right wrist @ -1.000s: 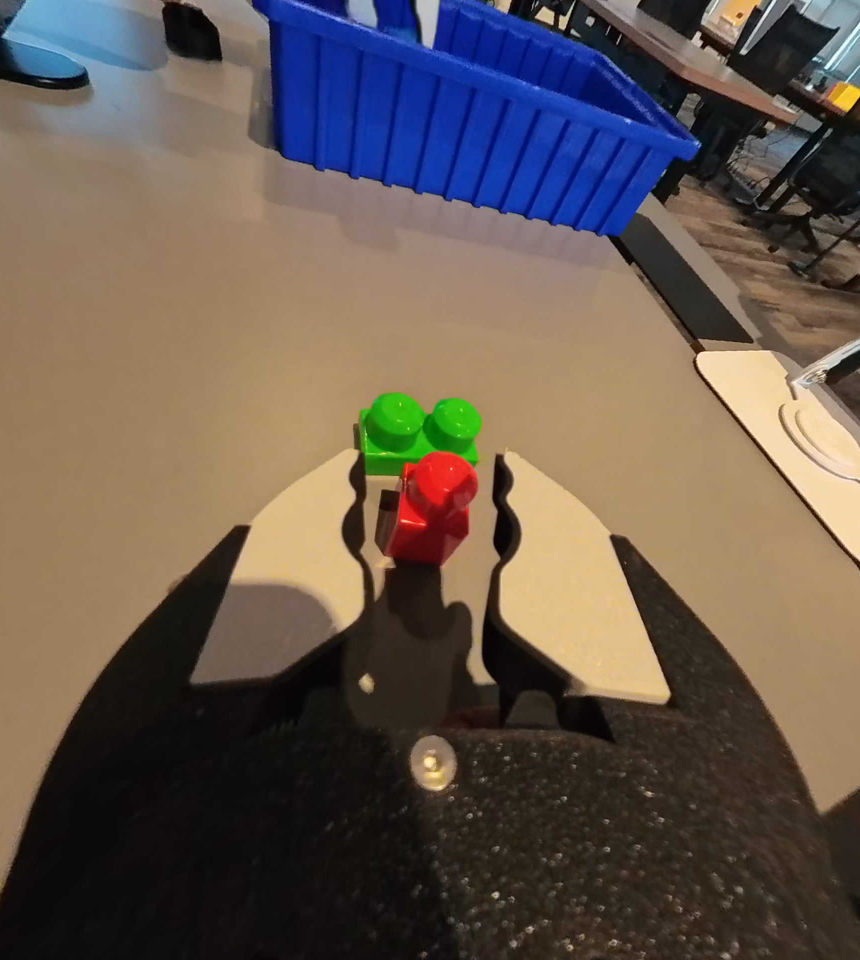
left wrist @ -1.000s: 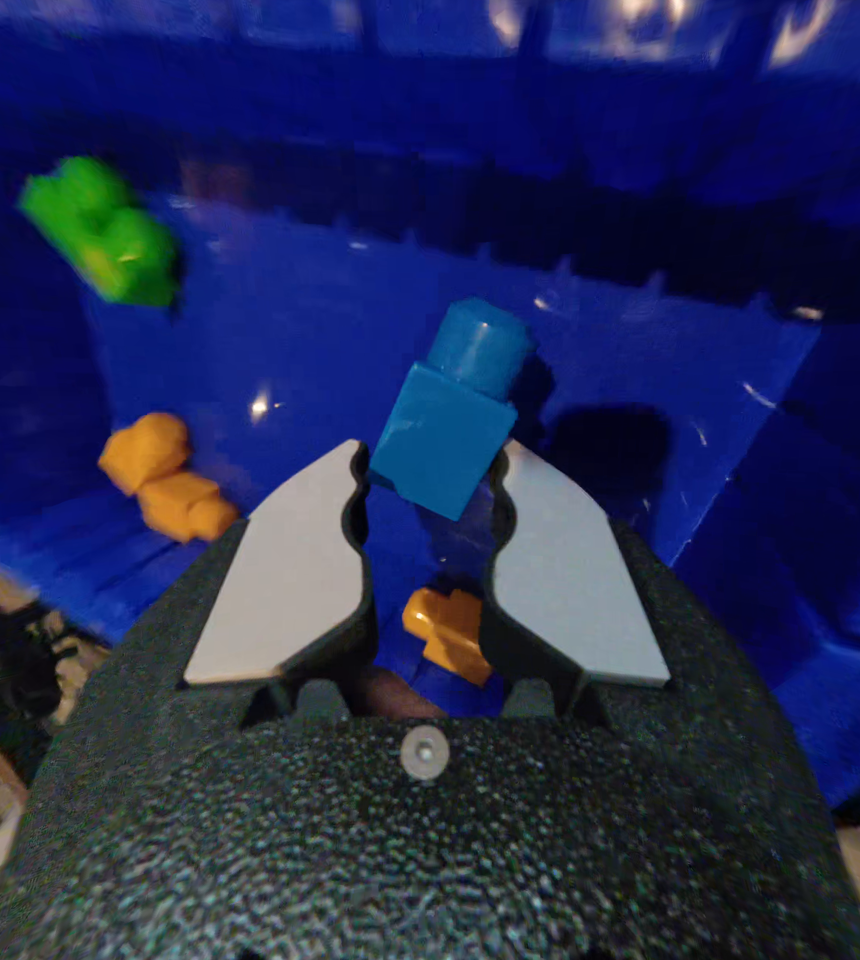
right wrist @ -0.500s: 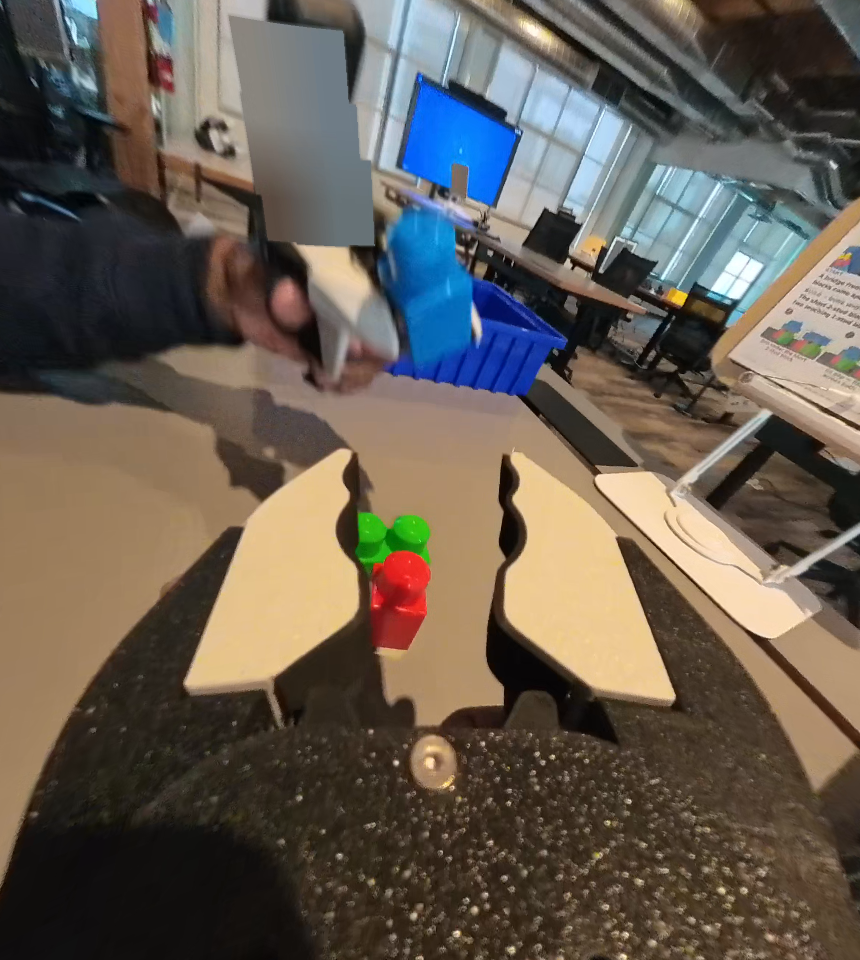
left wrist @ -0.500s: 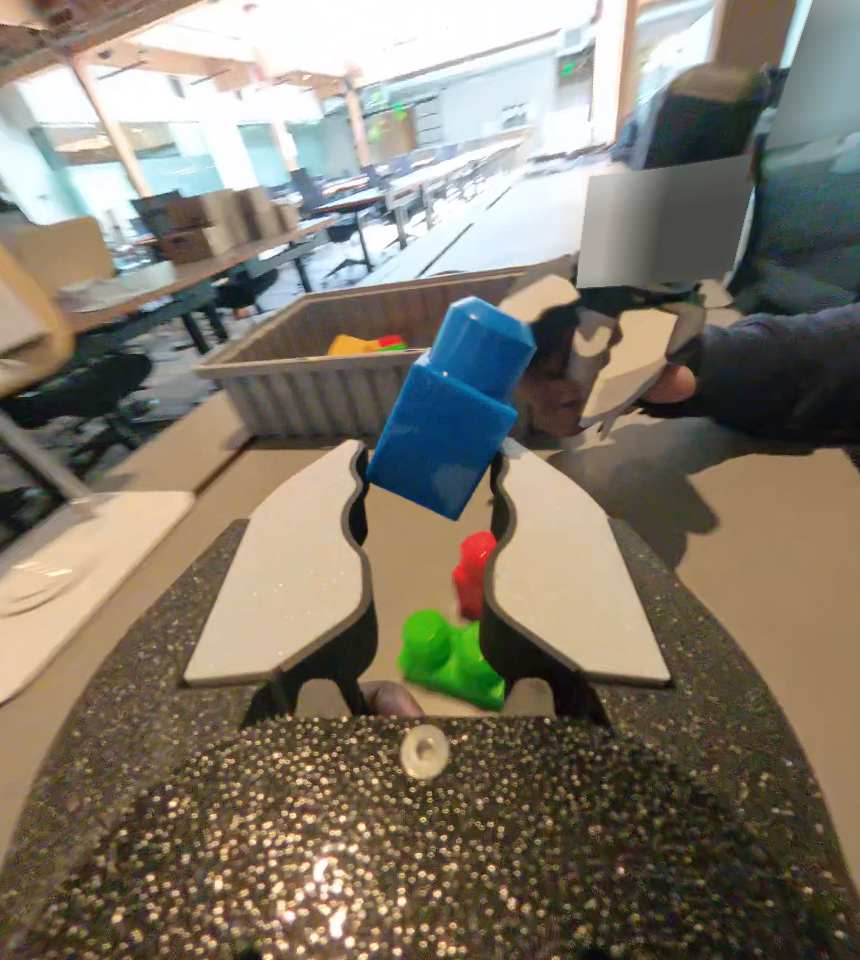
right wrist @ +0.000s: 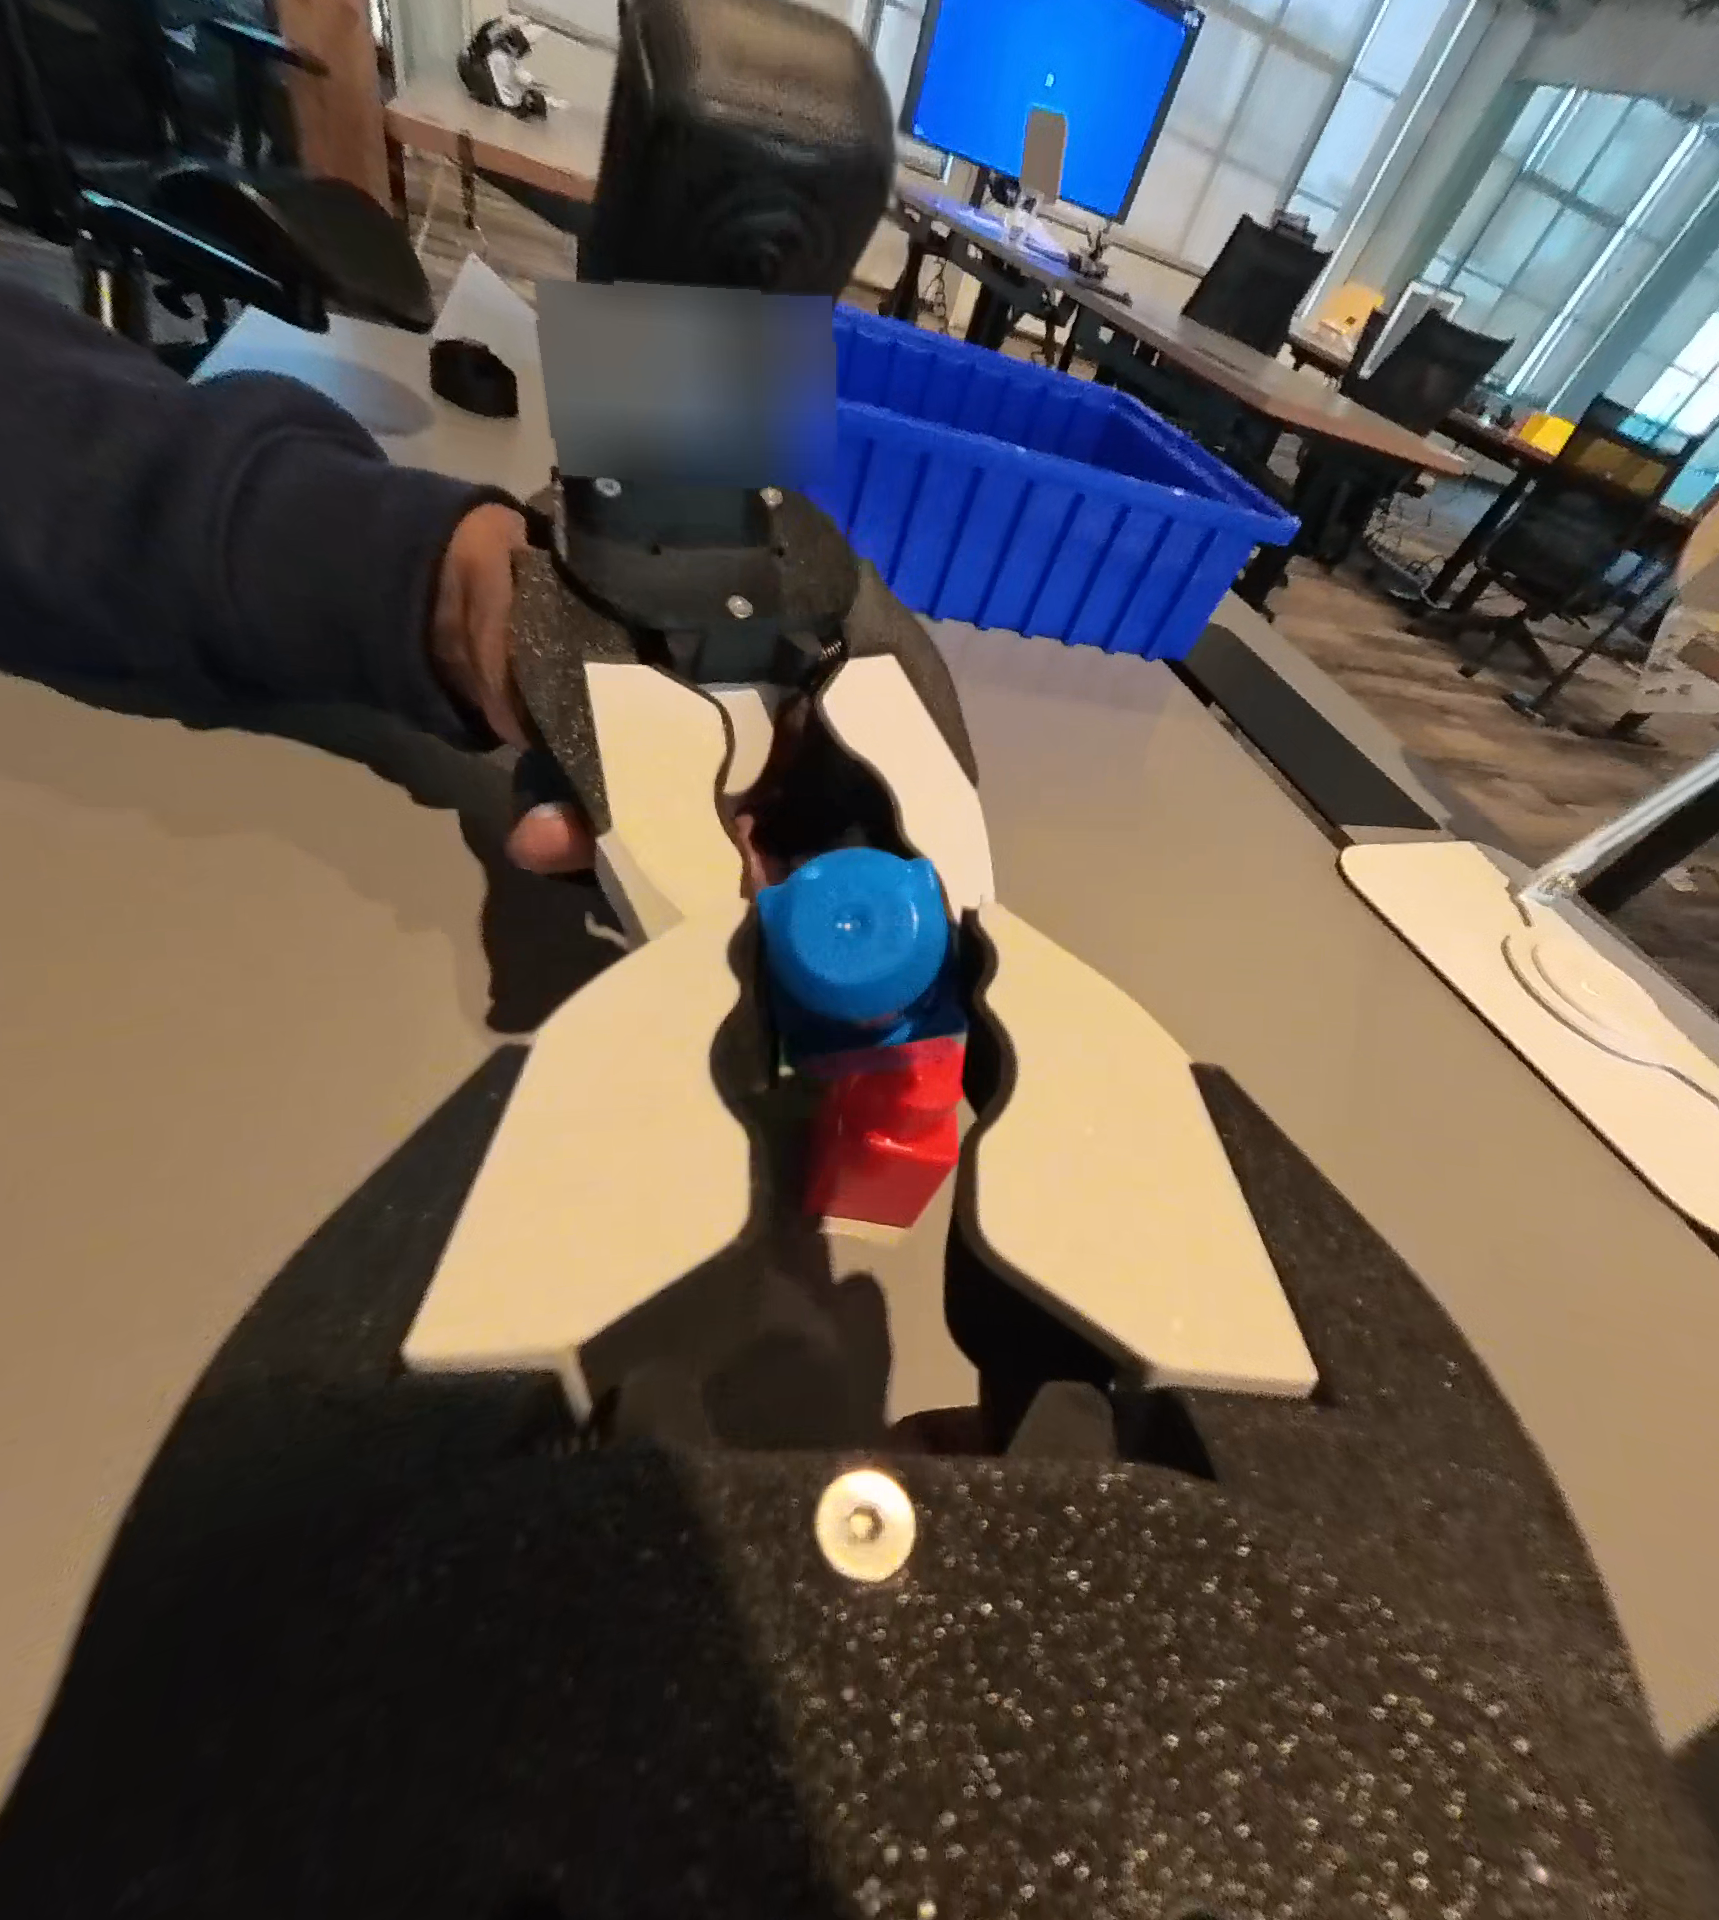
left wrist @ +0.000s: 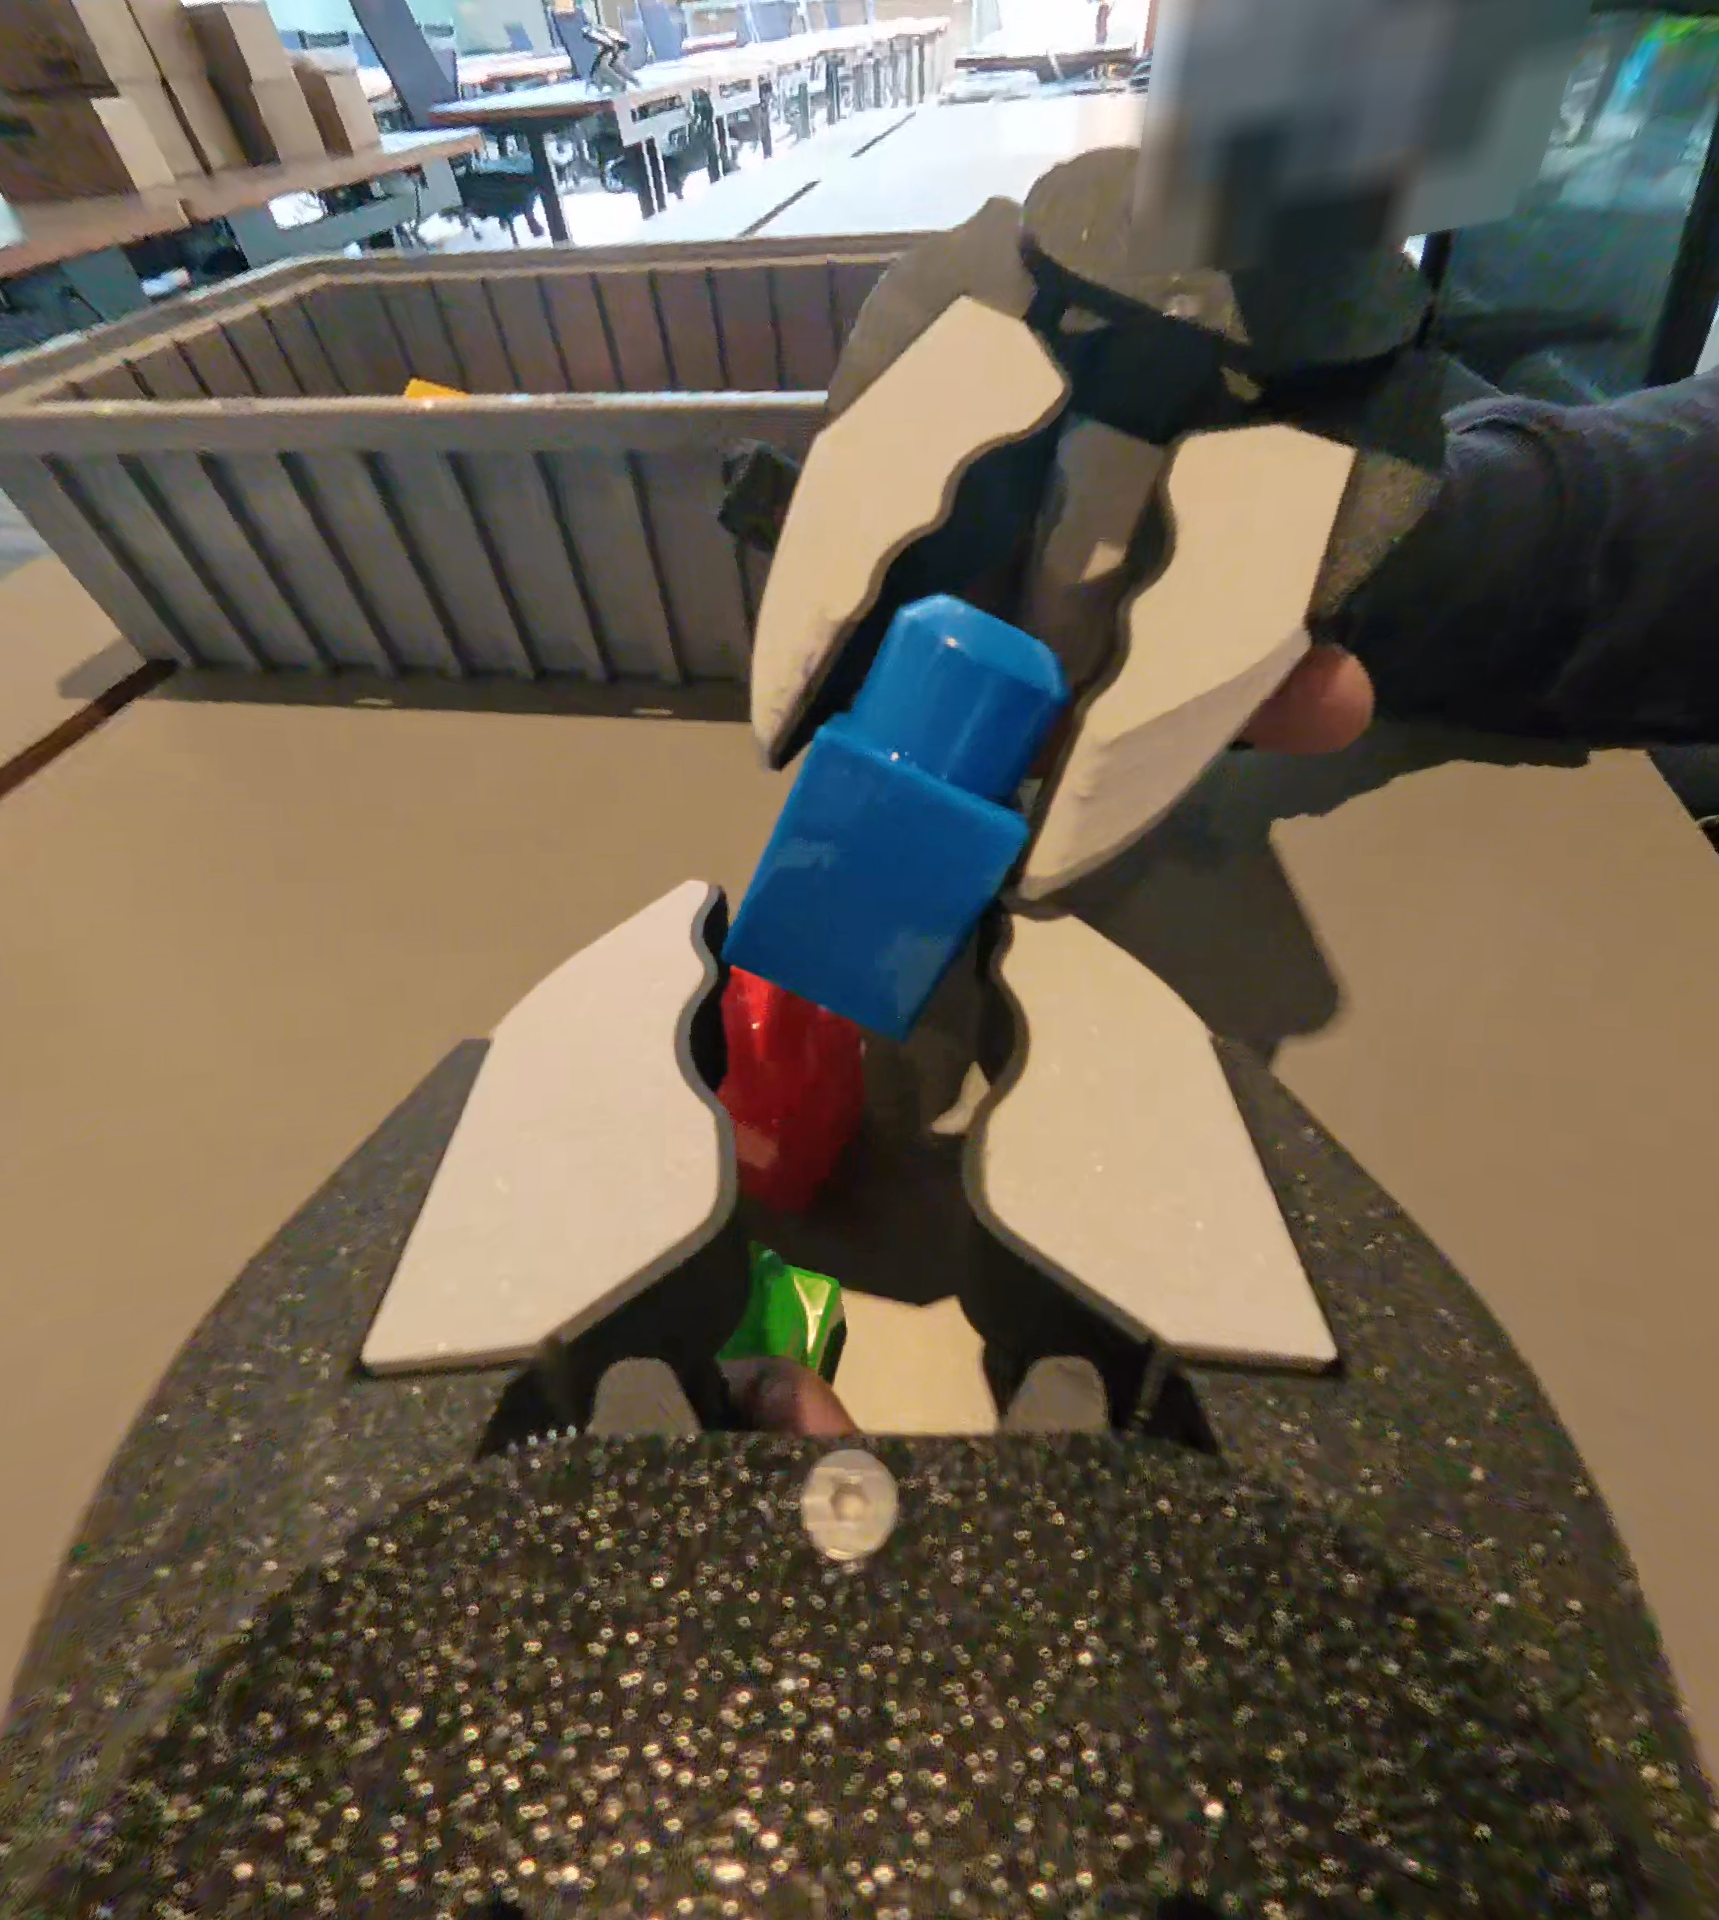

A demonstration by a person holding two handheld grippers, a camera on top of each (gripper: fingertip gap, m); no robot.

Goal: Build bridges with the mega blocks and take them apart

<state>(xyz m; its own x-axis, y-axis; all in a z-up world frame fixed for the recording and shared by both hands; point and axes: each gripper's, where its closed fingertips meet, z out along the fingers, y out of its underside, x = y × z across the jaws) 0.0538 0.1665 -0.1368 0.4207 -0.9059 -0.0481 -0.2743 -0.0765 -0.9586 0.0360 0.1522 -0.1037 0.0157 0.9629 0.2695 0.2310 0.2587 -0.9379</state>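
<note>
A blue one-stud block (left wrist: 870,883) is held tilted in my left gripper (left wrist: 855,925), which is shut on it. The block rests on the stud of a red one-stud block (left wrist: 787,1091) that stands on the grey table (left wrist: 263,935). A green two-stud block (left wrist: 782,1314) lies just behind the red one, mostly hidden by the gripper. My right gripper (right wrist: 853,930) is open, its fingers on either side of the blue block (right wrist: 850,966) and the red block (right wrist: 886,1143). The right gripper also shows in the left wrist view (left wrist: 902,816), facing mine.
A grey ribbed bin (left wrist: 367,540) stands at the far side in the left wrist view. A blue bin (right wrist: 1042,520) stands behind the left gripper (right wrist: 813,883). A white lamp base (right wrist: 1561,1039) sits near the table's right edge. Dark sleeves reach in from the sides. The tips of both grippers are at nearly the same place.
My left gripper has brought the blue block out of the blue bin and down onto the red block. My right gripper has moved forward around the red block.
</note>
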